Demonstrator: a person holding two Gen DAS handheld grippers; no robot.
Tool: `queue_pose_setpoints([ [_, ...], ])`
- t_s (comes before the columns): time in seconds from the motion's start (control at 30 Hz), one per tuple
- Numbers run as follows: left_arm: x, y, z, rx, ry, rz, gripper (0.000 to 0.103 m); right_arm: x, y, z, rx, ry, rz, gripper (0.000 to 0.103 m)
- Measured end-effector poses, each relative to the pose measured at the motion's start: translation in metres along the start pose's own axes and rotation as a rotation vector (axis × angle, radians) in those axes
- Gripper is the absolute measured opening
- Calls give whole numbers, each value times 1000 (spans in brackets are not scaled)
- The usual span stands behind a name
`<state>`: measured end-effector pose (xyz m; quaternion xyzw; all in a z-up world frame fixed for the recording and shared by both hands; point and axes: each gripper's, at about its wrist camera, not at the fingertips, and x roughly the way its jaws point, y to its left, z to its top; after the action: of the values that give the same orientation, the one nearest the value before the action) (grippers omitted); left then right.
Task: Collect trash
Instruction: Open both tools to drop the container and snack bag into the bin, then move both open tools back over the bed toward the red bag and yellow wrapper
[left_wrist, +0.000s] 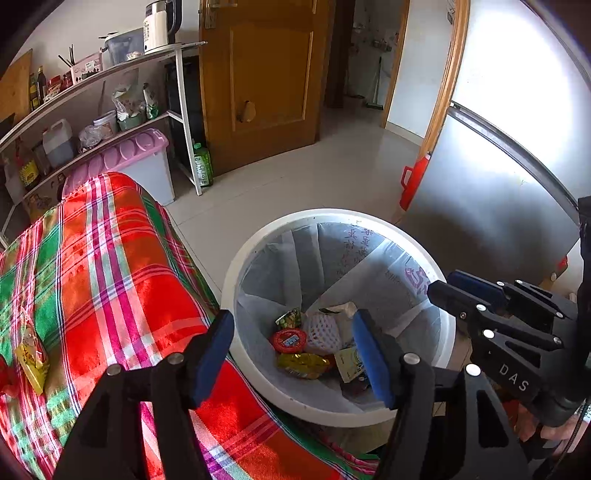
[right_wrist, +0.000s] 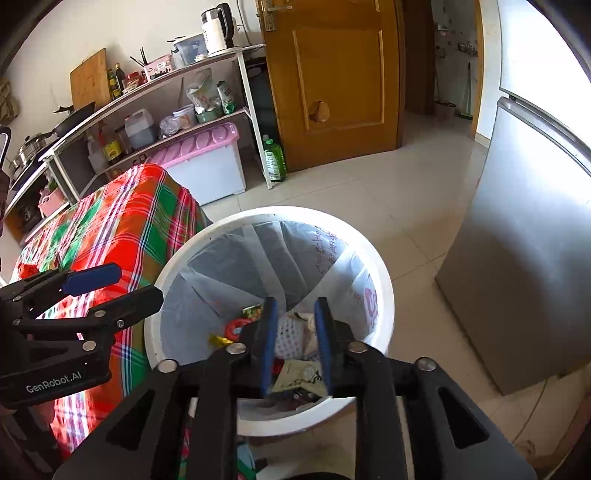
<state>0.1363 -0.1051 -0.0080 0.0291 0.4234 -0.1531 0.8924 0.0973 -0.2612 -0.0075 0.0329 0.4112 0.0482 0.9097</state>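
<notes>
A white trash bin (left_wrist: 334, 216) with a pale liner stands on the floor beside the table; it also shows in the right wrist view (right_wrist: 273, 214). Inside lie a red lid (left_wrist: 289, 339), a yellow wrapper (left_wrist: 302, 364), a white foam net (left_wrist: 323, 330) and paper scraps. My left gripper (left_wrist: 295, 350) is open and empty above the bin's near rim. My right gripper (right_wrist: 295, 338) is open and empty over the bin; it also shows in the left wrist view (left_wrist: 443, 284). A yellow snack wrapper (left_wrist: 31, 356) lies on the plaid tablecloth (left_wrist: 122, 266) at far left.
A shelf rack (right_wrist: 155, 110) with bottles and a kettle stands against the back wall. A pink-lidded storage box (right_wrist: 207, 162) sits below it, and a green bottle (right_wrist: 275, 158) stands by the wooden door (right_wrist: 332, 74). A silver fridge (right_wrist: 524, 229) is at right.
</notes>
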Motion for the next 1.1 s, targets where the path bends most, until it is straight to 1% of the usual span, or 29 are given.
queue_pose_setpoints([
  [0.23,-18,14,-2,-39,-26,12,72,-14,12,4,-9,-34,12,36],
  [0.37,-33,25,-6,-58,-50,21,73,-22,24,6,-27,-55,24,43],
  [0.53,-48,46,-12,-96,-70,46,75,-30,44,9,-53,-75,44,47],
  [0.6,-55,55,-15,-110,-78,66,75,-31,51,9,-61,-84,52,50],
  [0.77,-74,84,-26,-156,-100,103,78,-31,78,12,-81,-94,98,53],
  [1.03,-100,136,-48,-239,-112,188,78,-23,129,15,-135,-84,177,54],
  [1.1,-105,150,-55,-260,-112,223,79,-22,141,15,-150,-82,194,55],
])
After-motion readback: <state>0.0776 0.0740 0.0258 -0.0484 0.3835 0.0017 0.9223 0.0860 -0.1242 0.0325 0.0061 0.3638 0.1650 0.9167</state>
